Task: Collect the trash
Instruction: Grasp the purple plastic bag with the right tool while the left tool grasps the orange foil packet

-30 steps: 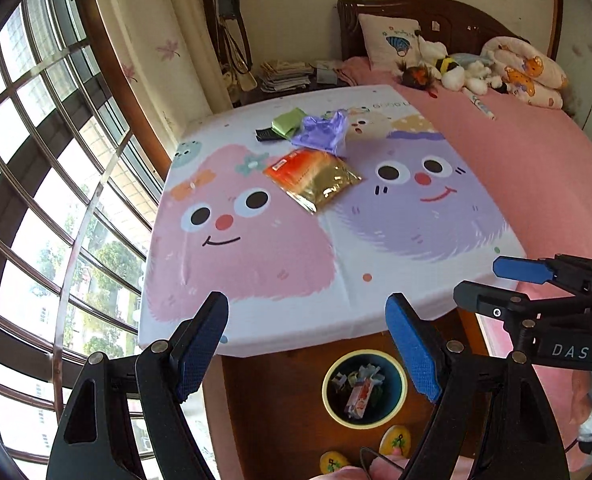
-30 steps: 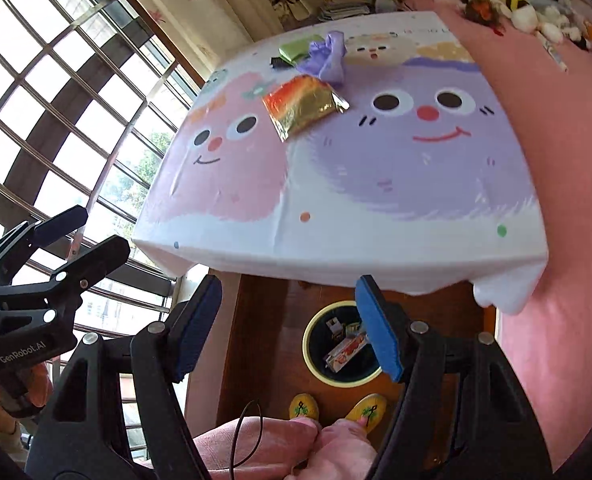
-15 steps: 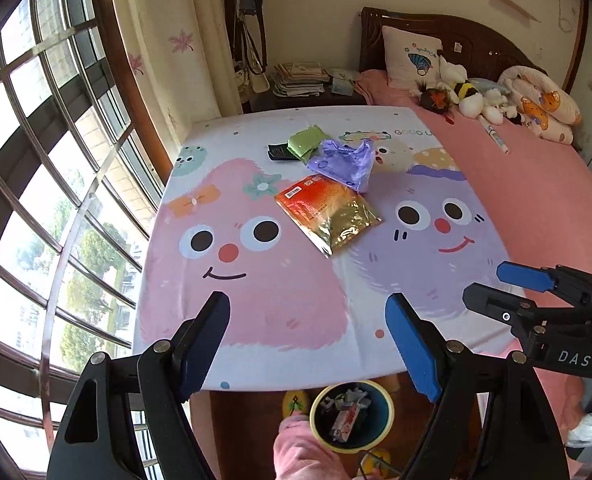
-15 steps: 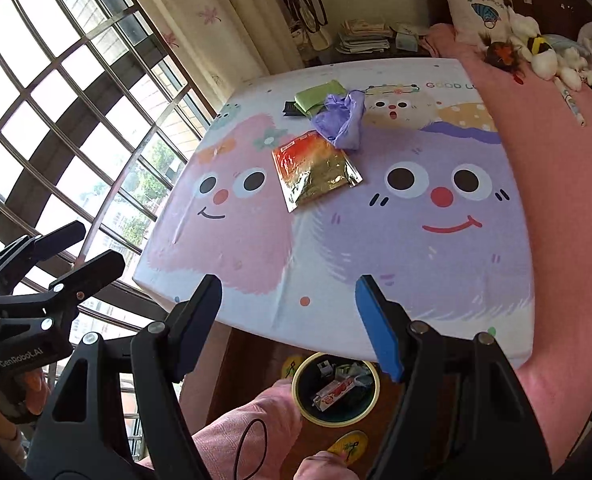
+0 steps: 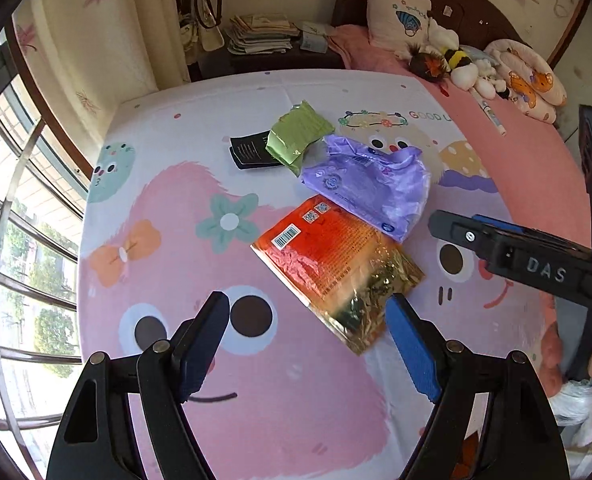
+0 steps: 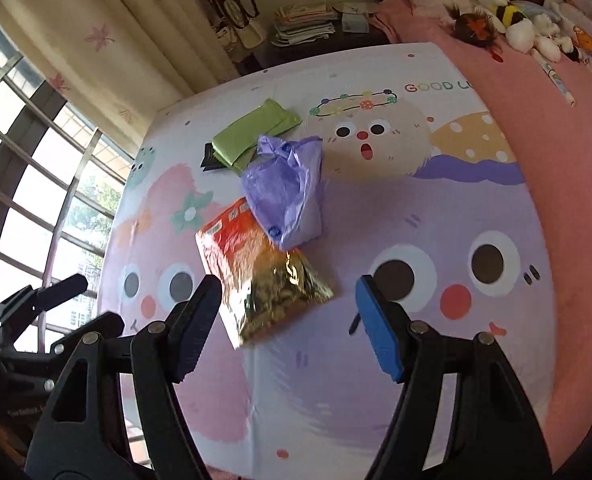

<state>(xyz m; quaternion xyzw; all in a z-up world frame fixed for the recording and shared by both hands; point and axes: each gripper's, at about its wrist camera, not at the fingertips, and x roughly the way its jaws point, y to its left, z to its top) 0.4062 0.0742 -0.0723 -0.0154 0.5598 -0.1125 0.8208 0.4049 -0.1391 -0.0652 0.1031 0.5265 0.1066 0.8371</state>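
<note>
An orange and gold foil snack bag (image 5: 336, 264) lies flat on the cartoon-print table cover (image 5: 167, 208). Behind it lie a crumpled purple plastic bag (image 5: 368, 184), a green packet (image 5: 298, 136) and a black card (image 5: 249, 150). My left gripper (image 5: 308, 320) is open and empty, just above the near end of the foil bag. My right gripper (image 6: 287, 308) is open and empty, also over the foil bag (image 6: 255, 276), with the purple bag (image 6: 287, 188) and green packet (image 6: 251, 132) beyond. The right gripper also shows in the left wrist view (image 5: 508, 240).
A pink bed (image 5: 528, 160) with a pillow and soft toys (image 5: 464, 64) lies to the right. A side stand with stacked papers (image 5: 259, 34) is behind the table. Curtains (image 5: 115, 32) and barred windows (image 5: 23, 240) run along the left.
Both grippers have risen from below the table edge and moved forward over the table toward the foil bag. The yellow bin on the floor has dropped out of view.
</note>
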